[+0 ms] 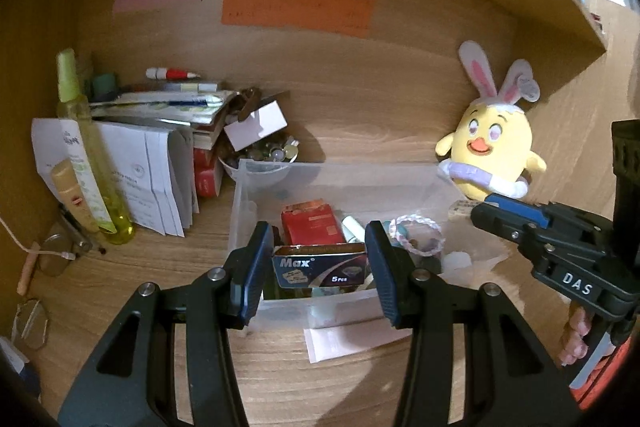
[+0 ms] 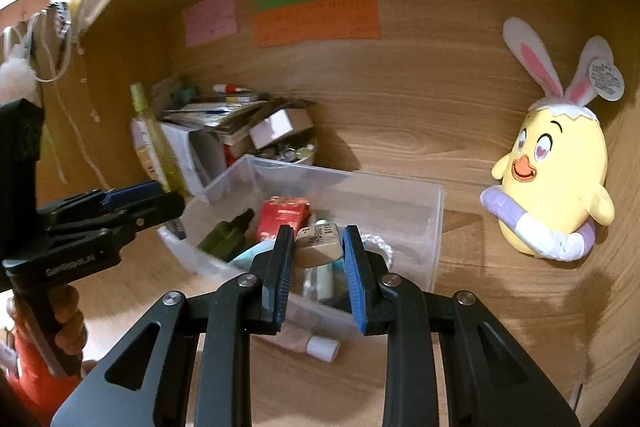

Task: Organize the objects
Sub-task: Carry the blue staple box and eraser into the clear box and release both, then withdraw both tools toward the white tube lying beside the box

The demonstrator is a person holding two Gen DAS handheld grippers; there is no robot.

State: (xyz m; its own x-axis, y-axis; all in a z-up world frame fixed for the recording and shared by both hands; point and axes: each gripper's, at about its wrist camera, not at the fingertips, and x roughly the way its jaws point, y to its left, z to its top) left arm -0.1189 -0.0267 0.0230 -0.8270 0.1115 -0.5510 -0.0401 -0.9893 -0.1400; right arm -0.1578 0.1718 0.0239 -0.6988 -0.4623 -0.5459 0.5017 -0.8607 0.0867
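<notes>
Eraser (image 2: pixel 319 245) being clenched crosswise in right claw (image 2: pixel 316 267), hanging directly above bin (image 2: pixel 434 227); left claw (image 1: pixel 318 267) gripping box (image 1: pixel 320 269) over near edge.

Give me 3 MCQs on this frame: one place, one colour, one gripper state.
1. Where is the red carton?
A. inside the clear bin
B. on the paper stack
C. beside the plush chick

2. What colour is the largest sticky note on the back wall?
A. blue
B. orange
C. white

3. What does the left gripper hold?
A. nothing
B. a pen
C. the Max box

Answers:
1 A, it sits within the bin's walls.
2 B, it is plainly orange.
3 C, the pads clamp the box's two ends.
</notes>
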